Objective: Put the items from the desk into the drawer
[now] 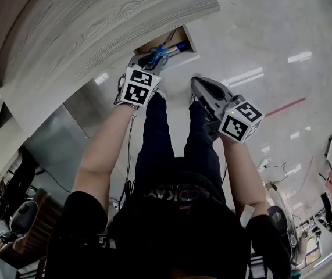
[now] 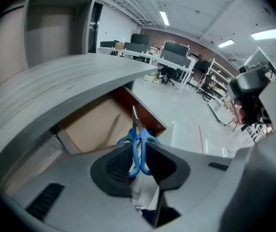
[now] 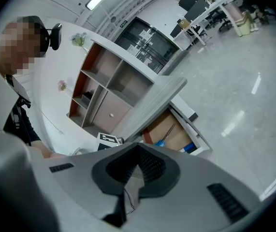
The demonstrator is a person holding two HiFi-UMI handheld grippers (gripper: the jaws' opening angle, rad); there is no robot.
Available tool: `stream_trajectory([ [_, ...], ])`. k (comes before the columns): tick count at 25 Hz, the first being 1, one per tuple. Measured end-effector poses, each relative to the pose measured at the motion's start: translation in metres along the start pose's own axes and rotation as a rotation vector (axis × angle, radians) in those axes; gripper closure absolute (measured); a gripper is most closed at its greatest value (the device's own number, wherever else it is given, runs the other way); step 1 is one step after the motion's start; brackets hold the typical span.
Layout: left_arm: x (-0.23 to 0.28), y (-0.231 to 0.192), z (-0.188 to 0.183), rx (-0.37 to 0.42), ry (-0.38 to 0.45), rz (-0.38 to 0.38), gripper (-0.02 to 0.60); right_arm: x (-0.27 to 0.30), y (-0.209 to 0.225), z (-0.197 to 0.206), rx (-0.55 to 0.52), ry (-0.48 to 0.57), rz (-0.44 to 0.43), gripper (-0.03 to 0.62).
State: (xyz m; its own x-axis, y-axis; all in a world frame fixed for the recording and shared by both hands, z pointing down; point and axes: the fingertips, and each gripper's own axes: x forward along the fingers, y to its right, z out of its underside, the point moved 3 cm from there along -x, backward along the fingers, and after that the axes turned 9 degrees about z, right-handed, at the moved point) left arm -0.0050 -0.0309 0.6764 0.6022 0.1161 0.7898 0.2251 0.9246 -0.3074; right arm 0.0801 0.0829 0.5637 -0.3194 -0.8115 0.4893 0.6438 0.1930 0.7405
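Polished grey floor (image 1: pixel 270 39) all round, with rows of office desks far off in the left gripper view. Looking steeply down past dark-trousered legs (image 1: pixel 171 138) at a grey wood-grain table (image 1: pixel 96 28). Pulled out from under its edge: a brown wooden drawer (image 1: pixel 180 36).

Left tongs (image 1: pixel 156 58) right over the drawer, pinching a pair of blue-handled scissors (image 1: pixel 161 52). Clearest in the left gripper view: dark pads clamped on both handle loops, steel blades pointing away above the drawer's bare brown bottom.

Right tongs (image 1: pixel 196 87) just outside the drawer's front, well clear of it. Pressed together in the right gripper view, with nothing between them.

Shown only by the right gripper view:
- the drawer from its open side, with the scissors hanging above it;
- a second blue object (image 3: pixel 189 149) lying inside at the drawer's front corner, too small to identify;
- the left tongs' marker cube (image 3: pixel 108 140) just beside the drawer;
- white shelving with brown compartments (image 3: pixel 111 83) behind the drawer, beyond the table.

From the head view, only a strip of the drawer's inside visible past the table edge.
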Motion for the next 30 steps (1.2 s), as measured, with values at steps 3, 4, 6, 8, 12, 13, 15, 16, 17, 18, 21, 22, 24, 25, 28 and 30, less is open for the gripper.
stream_trajectory([
  [3,0.006,-0.005,0.002,-0.008,-0.011,-0.002,0.488,0.003,0.004,0.001,0.003,-0.008,0.002,0.582],
  [4,0.008,-0.007,0.003,-0.010,-0.014,-0.003,0.488,0.005,0.004,0.000,0.002,-0.011,0.003,0.582],
  [6,0.010,-0.013,0.006,-0.010,-0.022,-0.006,0.488,0.010,0.004,0.000,0.000,-0.013,0.004,0.582],
  [8,0.013,-0.018,0.010,-0.010,-0.032,-0.012,0.488,0.013,0.004,0.000,-0.001,-0.015,0.004,0.582],
  [12,0.016,-0.027,0.014,-0.011,-0.046,-0.020,0.488,0.019,0.004,0.002,-0.001,-0.023,0.006,0.582],
  [13,0.016,-0.026,0.014,-0.005,-0.050,-0.022,0.488,0.018,0.004,0.002,0.001,-0.023,0.005,0.582],
  [15,0.018,-0.021,0.012,0.008,-0.065,-0.025,0.488,0.014,0.006,0.002,0.005,-0.023,0.004,0.582],
  [16,0.019,-0.017,0.012,0.018,-0.077,-0.027,0.488,0.011,0.007,0.002,0.007,-0.023,0.003,0.582],
  [17,0.020,-0.015,0.012,0.029,-0.088,-0.032,0.488,0.010,0.008,0.001,0.009,-0.024,0.002,0.582],
  [18,0.021,-0.015,0.011,0.039,-0.100,-0.036,0.488,0.010,0.009,0.000,0.011,-0.025,0.001,0.582],
  [21,0.024,-0.013,0.011,0.053,-0.122,-0.047,0.486,0.008,0.009,-0.002,0.013,-0.023,-0.004,0.582],
  [22,0.024,-0.013,0.011,0.053,-0.124,-0.051,0.486,0.007,0.008,-0.002,0.013,-0.021,-0.005,0.582],
  [24,0.025,-0.013,0.013,0.050,-0.126,-0.055,0.486,0.005,0.007,0.000,0.012,-0.019,-0.008,0.582],
  [25,0.025,-0.013,0.013,0.049,-0.126,-0.055,0.485,0.005,0.007,0.000,0.012,-0.018,-0.010,0.582],
  [28,0.025,-0.014,0.012,0.042,-0.117,-0.048,0.480,0.005,0.006,0.001,0.013,-0.019,-0.013,0.582],
  [30,0.024,-0.016,0.011,0.036,-0.106,-0.046,0.468,0.005,0.006,0.001,0.016,-0.020,-0.014,0.582],
])
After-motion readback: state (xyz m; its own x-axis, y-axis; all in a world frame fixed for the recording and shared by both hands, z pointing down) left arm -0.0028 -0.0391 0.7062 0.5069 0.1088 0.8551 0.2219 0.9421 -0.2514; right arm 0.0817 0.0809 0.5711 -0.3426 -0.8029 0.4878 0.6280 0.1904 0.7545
